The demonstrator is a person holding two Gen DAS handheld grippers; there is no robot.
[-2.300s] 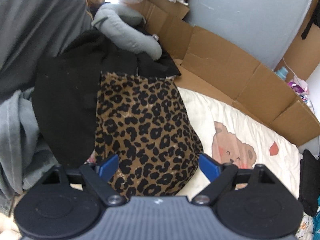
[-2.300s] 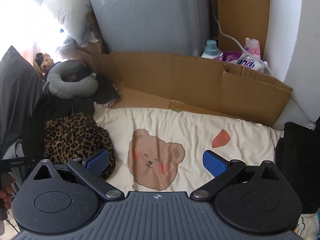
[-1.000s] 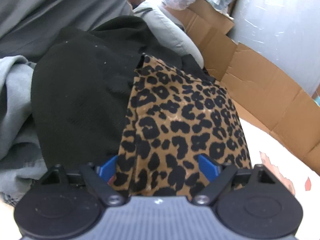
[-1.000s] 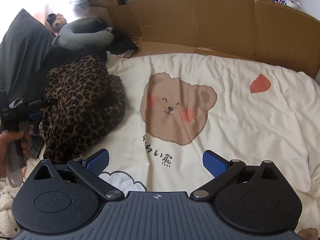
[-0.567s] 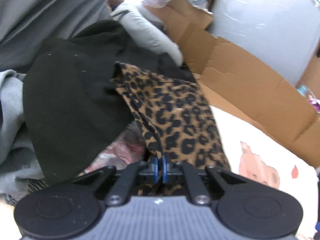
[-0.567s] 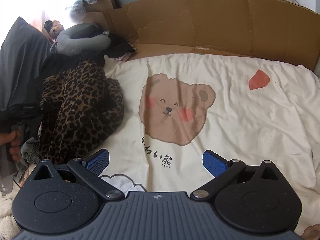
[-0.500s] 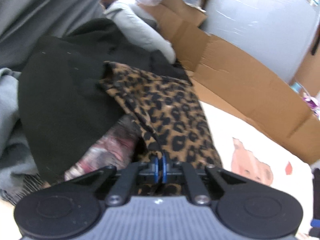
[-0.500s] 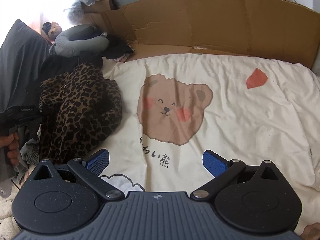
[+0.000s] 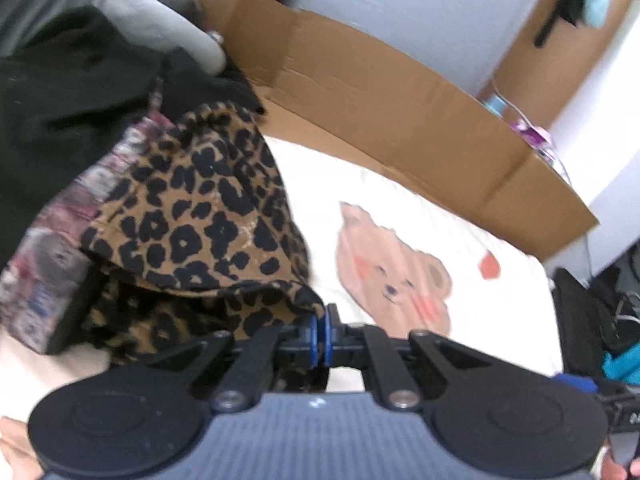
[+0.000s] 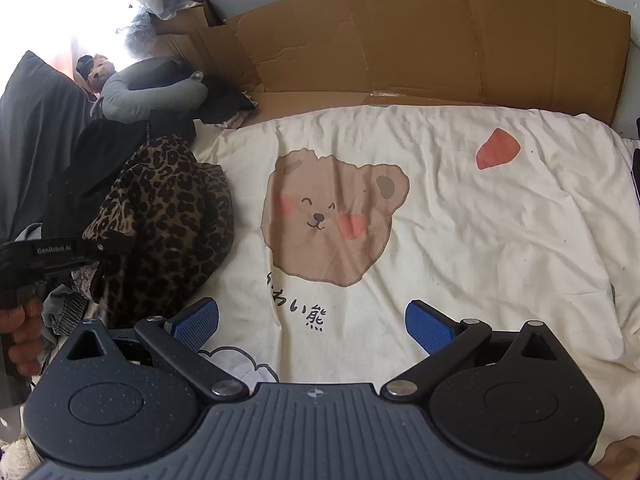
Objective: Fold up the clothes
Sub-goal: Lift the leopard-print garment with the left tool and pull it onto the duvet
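A leopard-print garment [image 9: 200, 216] lies bunched at the left edge of the cream bear-print blanket [image 9: 460, 240]. My left gripper [image 9: 319, 334] is shut on the garment's edge, and the cloth stretches up and left from the blue pads. In the right wrist view the same leopard garment [image 10: 168, 216] sits at the left, with the left gripper's black body [image 10: 60, 252] and a hand beside it. My right gripper [image 10: 312, 322] hovers open over the blanket [image 10: 500, 240], near the printed bear, with nothing between its fingers.
A black garment [image 9: 68, 92], a grey neck pillow [image 9: 160, 20] and a pink patterned cloth [image 9: 52, 248] pile up at the left. Brown cardboard [image 10: 420, 40] lines the far side of the blanket. Dark bags [image 9: 592, 312] stand at the right.
My left gripper closed on the leopard garment's edge and has pulled it rightward toward the blanket, uncovering the pink patterned cloth. The right gripper has stayed open over the blanket.
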